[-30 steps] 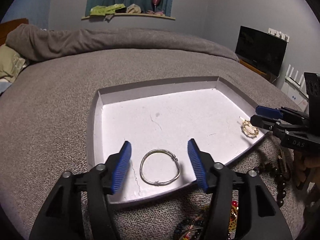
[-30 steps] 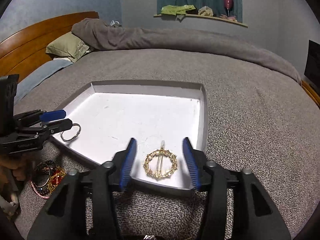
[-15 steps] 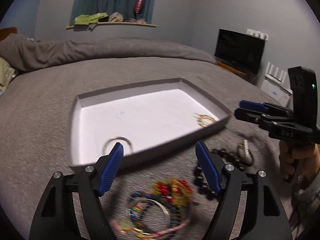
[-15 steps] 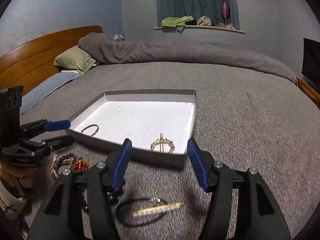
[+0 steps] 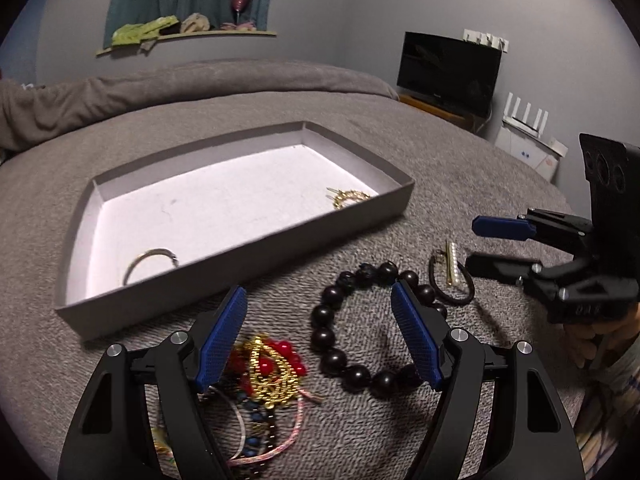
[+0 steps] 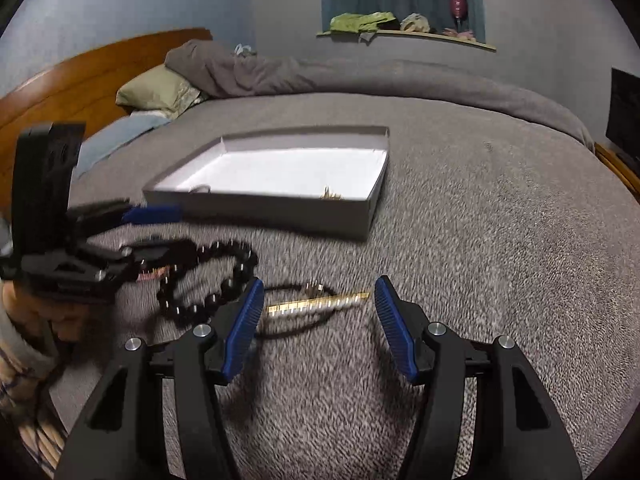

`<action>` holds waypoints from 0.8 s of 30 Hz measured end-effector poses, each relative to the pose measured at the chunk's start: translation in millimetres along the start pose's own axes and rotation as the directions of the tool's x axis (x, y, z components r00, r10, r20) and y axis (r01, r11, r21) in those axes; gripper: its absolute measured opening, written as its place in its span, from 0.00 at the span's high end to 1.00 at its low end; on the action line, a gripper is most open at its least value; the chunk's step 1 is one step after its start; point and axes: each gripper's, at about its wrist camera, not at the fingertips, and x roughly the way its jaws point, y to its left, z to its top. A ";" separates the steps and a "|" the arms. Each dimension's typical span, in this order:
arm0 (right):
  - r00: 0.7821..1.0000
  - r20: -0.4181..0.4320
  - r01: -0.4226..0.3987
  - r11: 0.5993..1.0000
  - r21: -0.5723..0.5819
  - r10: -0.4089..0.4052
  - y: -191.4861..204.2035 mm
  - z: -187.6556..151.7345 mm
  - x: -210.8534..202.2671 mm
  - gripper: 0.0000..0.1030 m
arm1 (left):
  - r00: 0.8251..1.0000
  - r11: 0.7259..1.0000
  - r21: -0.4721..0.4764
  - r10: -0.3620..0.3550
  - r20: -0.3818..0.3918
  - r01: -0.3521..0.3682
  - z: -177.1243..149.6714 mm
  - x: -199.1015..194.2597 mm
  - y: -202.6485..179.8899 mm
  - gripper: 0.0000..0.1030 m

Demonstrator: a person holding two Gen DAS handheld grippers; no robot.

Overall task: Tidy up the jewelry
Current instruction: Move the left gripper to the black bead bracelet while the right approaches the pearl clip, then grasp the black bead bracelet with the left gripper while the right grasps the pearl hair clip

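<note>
A shallow grey tray (image 5: 248,248) (image 6: 280,210) lies on the bed and holds a silver bangle (image 5: 150,260) and a gold hair comb (image 5: 350,197). In front of it lie a dark bead bracelet (image 5: 340,320) (image 6: 224,280), a black hair tie with a gold bar (image 5: 452,268) (image 6: 316,304) and a pile of red, gold and coloured jewelry (image 5: 268,368). My left gripper (image 5: 320,336) is open and empty above the bead bracelet and the pile. My right gripper (image 6: 320,328) is open and empty just short of the hair tie.
The grey bedspread (image 6: 480,240) stretches all around. A wooden headboard (image 6: 80,72) and pillows (image 6: 156,88) are at the far left. A TV (image 5: 448,72) and a white router (image 5: 524,116) stand past the bed's right edge. A window sill (image 5: 180,36) holds clutter.
Both grippers have pulled back from the tray and dropped toward the loose jewelry in front of it. The bangle and comb stay in the tray. Both stay open.
</note>
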 end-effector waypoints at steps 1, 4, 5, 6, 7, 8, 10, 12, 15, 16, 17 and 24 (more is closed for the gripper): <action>1.000 -0.006 0.000 1.000 -0.003 0.000 0.0 -2.2 1.0 0.44 | 1.000 1.000 0.005 -0.002 -0.005 0.002 -0.7 2.0 -1.8 0.27; 1.000 -0.025 -0.013 1.000 -0.003 0.013 -0.5 -5.1 5.5 0.44 | 1.000 1.000 0.024 -0.003 -0.016 0.004 -2.5 6.8 -7.2 0.27; 1.000 -0.026 -0.016 1.000 -0.004 0.016 -0.1 -4.4 6.2 0.43 | 1.000 1.000 0.030 -0.005 -0.019 0.005 -3.0 8.2 -8.4 0.27; 0.999 -0.029 -0.024 1.000 -0.008 0.024 1.0 -3.7 7.5 0.42 | 1.000 0.999 0.034 -0.008 -0.022 0.008 -3.7 9.6 -10.1 0.28; 0.999 -0.031 -0.027 1.000 -0.014 0.026 2.4 -3.1 8.6 0.42 | 0.999 0.999 0.038 -0.011 -0.030 0.012 -4.3 11.9 -10.5 0.29; 0.999 -0.032 -0.025 0.999 -0.022 0.024 3.4 -3.1 9.9 0.41 | 0.999 0.999 0.037 -0.015 -0.043 0.017 -4.8 14.8 -10.1 0.32; 0.999 -0.043 -0.018 0.999 -0.037 0.016 5.2 -2.5 14.3 0.41 | 0.997 0.999 0.034 -0.031 -0.074 0.034 -6.3 21.4 -9.5 0.38; 0.999 -0.049 -0.011 0.999 -0.045 0.008 4.9 -2.0 17.6 0.36 | 0.995 0.998 0.040 -0.037 -0.094 0.041 -6.4 25.2 -10.8 0.43; 0.999 -0.048 -0.004 0.999 -0.046 0.002 1.7 -1.9 18.7 0.30 | 0.994 0.998 0.048 -0.038 -0.107 0.043 -7.0 27.5 -12.0 0.44; 0.999 -0.048 -0.004 0.999 -0.044 0.002 0.5 -1.8 19.6 0.29 | 0.993 0.998 0.045 -0.040 -0.113 0.045 -6.9 28.5 -11.4 0.44; 0.999 -0.050 -0.005 0.999 -0.044 0.003 -0.8 -1.5 21.1 0.29 | 0.992 0.998 0.040 -0.044 -0.119 0.049 -6.7 29.7 -10.3 0.44; 0.997 -0.063 -0.049 0.998 -0.045 0.046 -3.6 0.6 29.0 0.34 | 0.989 0.996 0.025 -0.076 -0.127 0.080 -7.4 27.7 -6.6 0.73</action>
